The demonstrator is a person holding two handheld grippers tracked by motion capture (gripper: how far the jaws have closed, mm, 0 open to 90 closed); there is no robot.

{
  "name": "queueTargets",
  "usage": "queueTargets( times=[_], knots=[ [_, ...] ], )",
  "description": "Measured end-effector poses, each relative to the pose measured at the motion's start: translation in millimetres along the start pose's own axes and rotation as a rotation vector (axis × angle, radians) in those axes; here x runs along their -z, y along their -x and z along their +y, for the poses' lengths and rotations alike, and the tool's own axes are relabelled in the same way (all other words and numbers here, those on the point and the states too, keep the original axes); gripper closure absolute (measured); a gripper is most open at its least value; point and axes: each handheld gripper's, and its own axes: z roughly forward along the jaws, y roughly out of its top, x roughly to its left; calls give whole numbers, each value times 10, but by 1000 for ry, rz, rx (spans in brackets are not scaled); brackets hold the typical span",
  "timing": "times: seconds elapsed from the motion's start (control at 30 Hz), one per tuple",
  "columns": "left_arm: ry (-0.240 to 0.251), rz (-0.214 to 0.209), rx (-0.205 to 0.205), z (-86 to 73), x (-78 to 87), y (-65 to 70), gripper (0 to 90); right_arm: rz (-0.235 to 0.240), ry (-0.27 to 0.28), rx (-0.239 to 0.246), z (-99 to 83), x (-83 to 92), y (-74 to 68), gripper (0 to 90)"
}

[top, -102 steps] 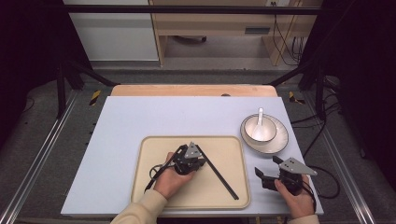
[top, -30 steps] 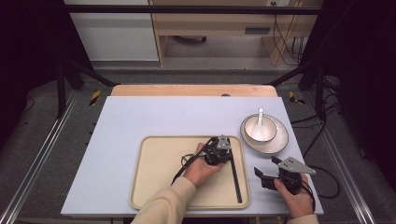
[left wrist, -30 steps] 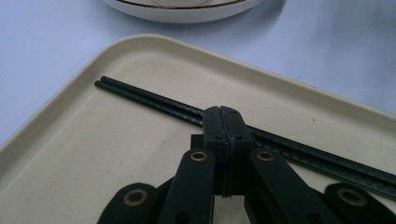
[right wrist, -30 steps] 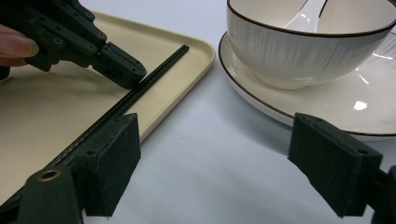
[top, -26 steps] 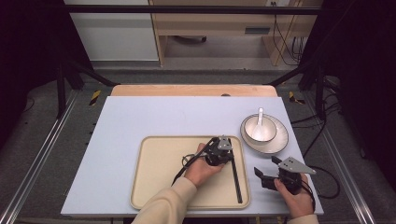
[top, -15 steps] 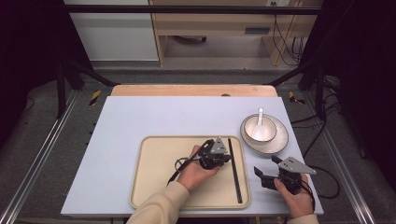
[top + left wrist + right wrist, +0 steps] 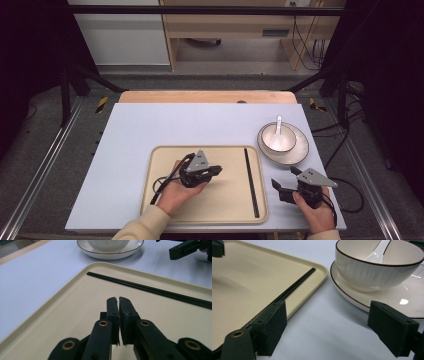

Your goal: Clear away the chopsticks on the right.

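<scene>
- From the high view, the pair of thin black chopsticks (image 7: 251, 182) lay straight along the right side of the shallow beige plastic tray (image 7: 165, 210), on the pale lilac tabletop (image 7: 150, 125). The left gripper (image 7: 217, 171) hovered over the tray's middle, pointing toward the chopsticks but well apart from them. The right gripper (image 7: 285, 177) sat just off the tray's right edge, below the white ribbed bowl (image 7: 272, 142) with its white ceramic spoon (image 7: 278, 125) on a dark-rimmed white plate (image 7: 297, 152).
- In the left gripper view, the left gripper's (image 7: 118, 300) jaws stood nearly together, having just been opening to a thin slit — nothing lay between them. The chopsticks (image 7: 150, 290) ran across the tray (image 7: 62, 315) ahead of the fingertips, clear of them.
- In the right gripper view, the right gripper's (image 7: 329, 322) jaws were spread wide and empty over bare table. The chopsticks (image 7: 294, 287) lay beyond the left pad just inside the tray's rim (image 7: 322, 273), and the bowl (image 7: 379, 272) stood ahead to the right.
- To my eye the laying of the chopsticks looked finished, and the bowl set seemed next — that would call for the spread right jaws to move forward and close squarely on the plate's rim without tipping the spoon.
</scene>
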Motion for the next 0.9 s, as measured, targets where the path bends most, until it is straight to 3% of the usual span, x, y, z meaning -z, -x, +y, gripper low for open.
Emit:
queueTargets(
  times=[0.07,0.13,0.17,0.23,0.27,0.4,0.43,0.7,0.9],
  knots=[
    [15,29,9,-54,148,-36,721,-1,4,-1,3,4,-4,151],
    [18,43,14,-74,209,-52,688,-1,7,-3,5,6,-6,148],
    [21,70,21,-111,332,-83,611,-4,10,-4,9,12,-10,142],
    [24,84,24,-130,393,-98,549,-9,17,2,12,14,-8,136],
    [35,115,32,-174,516,-122,510,-10,21,1,15,19,-10,133],
    [45,163,47,-288,752,-170,408,-19,31,10,23,35,5,123],
    [45,163,47,-288,752,-170,380,-19,31,10,23,35,5,123],
    [121,272,99,-594,1244,-345,236,-56,49,-3,-1,79,102,119],
    [164,321,129,-759,1452,-431,166,-65,54,-3,-9,85,129,118]
  ],
)
